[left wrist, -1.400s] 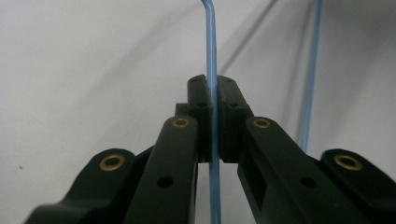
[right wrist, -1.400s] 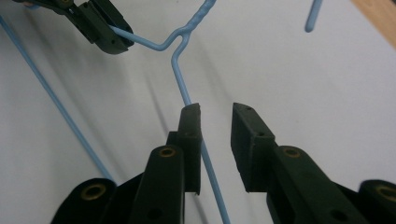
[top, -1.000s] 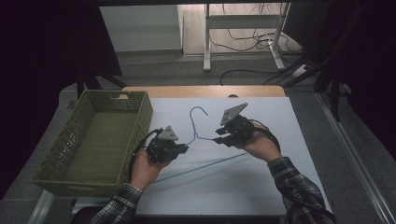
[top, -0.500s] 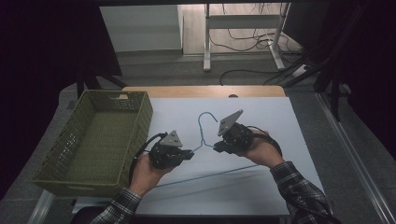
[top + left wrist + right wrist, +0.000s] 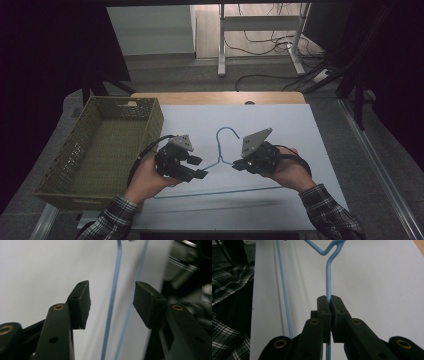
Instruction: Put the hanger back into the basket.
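A blue wire hanger (image 5: 220,159) lies low over the white table top (image 5: 300,135), its hook (image 5: 227,131) pointing away from me. My right gripper (image 5: 236,164) is shut on one sloping arm of the hanger near the neck. In the right gripper view the jaws (image 5: 329,298) pinch the wire (image 5: 327,277) just below the twisted neck. My left gripper (image 5: 200,167) stands open on the other side of the neck. In the left gripper view the hanger's wire (image 5: 117,270) runs between the open pads (image 5: 82,302) without touching either.
An empty green woven basket (image 5: 122,101) stands at the table's left side, close to my left hand. A wooden strip (image 5: 215,97) marks the table's far edge. Beyond it are desk legs and cables on the floor.
The hanger has shifted right and toward me with the right gripper still shut on it. The left gripper has moved right, bringing its open jaws around the wire.
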